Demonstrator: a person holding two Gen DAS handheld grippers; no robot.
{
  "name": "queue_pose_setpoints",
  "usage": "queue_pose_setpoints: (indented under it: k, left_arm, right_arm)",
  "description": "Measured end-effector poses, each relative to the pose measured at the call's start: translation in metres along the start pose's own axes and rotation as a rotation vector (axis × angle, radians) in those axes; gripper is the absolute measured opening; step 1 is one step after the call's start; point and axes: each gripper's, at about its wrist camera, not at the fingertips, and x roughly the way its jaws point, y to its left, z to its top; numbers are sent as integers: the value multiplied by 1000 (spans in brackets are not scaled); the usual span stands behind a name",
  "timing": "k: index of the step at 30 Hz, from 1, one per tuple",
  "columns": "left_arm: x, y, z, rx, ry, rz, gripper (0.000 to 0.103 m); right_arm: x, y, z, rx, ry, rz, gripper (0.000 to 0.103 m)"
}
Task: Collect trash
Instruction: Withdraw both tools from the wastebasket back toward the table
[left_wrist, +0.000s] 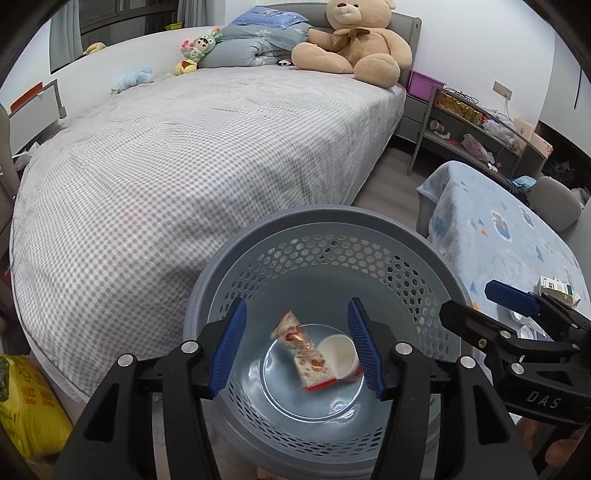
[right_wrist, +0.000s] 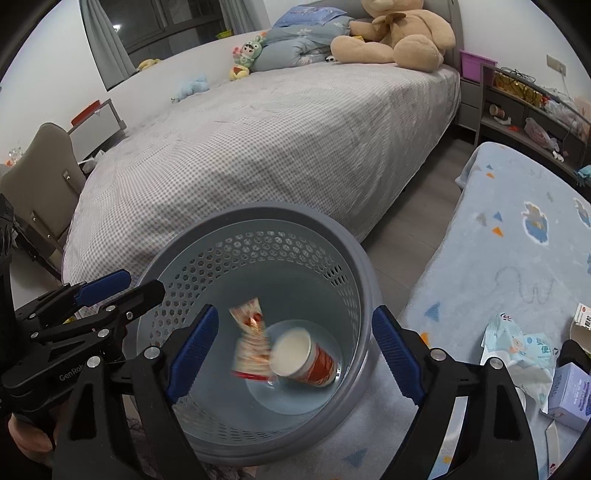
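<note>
A grey-blue perforated waste basket (left_wrist: 207, 280) (right_wrist: 354, 251) stands between the bed and a blanket-covered table. On its bottom lie a red-and-white snack wrapper (left_wrist: 306, 354) (right_wrist: 251, 343), blurred in the right wrist view, and a red paper cup (left_wrist: 340, 354) (right_wrist: 306, 356) on its side. My left gripper (left_wrist: 297, 306) (right_wrist: 142, 282) hangs over the basket mouth, open, nothing between its blue pads. My right gripper (right_wrist: 295, 312) (left_wrist: 476, 306) is beside it over the basket, open wide and empty too.
A bed with a grey checked cover (left_wrist: 184, 155) fills the left and back. Right of the basket, a table under a blue blanket (right_wrist: 517, 240) carries a wipes pack (right_wrist: 524, 343), a small box (right_wrist: 570, 395) and a carton (left_wrist: 557, 290). A yellow bag (left_wrist: 26, 406) sits on the floor.
</note>
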Motion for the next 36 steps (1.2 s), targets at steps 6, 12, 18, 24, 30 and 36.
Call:
queue_pose_setpoints:
  k: [6, 12, 18, 24, 30, 36]
  left_arm:
    - [-2, 4, 2, -16, -7, 13, 55]
    - [-4, 4, 2, -16, -15, 23, 58]
    - [-4, 3, 3, -14, -19, 27, 58]
    - [-4, 4, 3, -17, -22, 30, 59]
    - [-4, 4, 3, -16, -23, 33, 59]
    - [-4, 4, 3, -13, -28, 33, 59]
  right_arm:
    - [0, 1, -1, 2, 0, -2, 83]
    - [-1, 1, -2, 3, 0, -1, 83]
    - [-1, 2, -3, 8, 4, -3, 83]
    - [-3, 2, -5, 15, 2, -5, 83]
    - [-7, 0, -6, 25, 0, -9, 83]
    - [-13, -2, -9, 30, -5, -15, 83]
